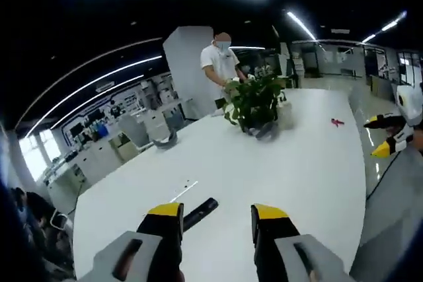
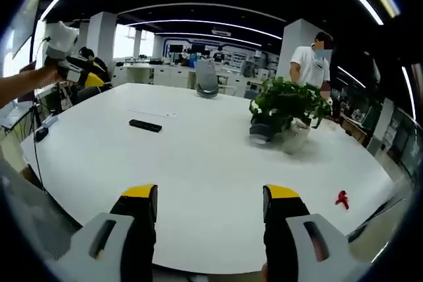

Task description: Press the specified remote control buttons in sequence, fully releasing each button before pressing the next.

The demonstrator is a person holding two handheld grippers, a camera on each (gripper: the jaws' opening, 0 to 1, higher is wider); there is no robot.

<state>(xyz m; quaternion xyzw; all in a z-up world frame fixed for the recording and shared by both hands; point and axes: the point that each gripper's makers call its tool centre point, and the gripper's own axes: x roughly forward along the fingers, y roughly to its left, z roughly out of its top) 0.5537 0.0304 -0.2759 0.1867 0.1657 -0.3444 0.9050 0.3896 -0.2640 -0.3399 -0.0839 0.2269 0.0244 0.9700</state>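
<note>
On white table (image 1: 291,156), remote (image 1: 199,213) just ahead of spread left claw (image 1: 217,212); right claw (image 2: 210,193) spread, far off.

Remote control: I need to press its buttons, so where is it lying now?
The remote control lies on the white table, just ahead of the left gripper, beside its left jaw. In the right gripper view it sits far left, away from the potted plant.

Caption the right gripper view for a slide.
Open right tool above white table; black remote far left, potted plant right, red object near edge.
</note>
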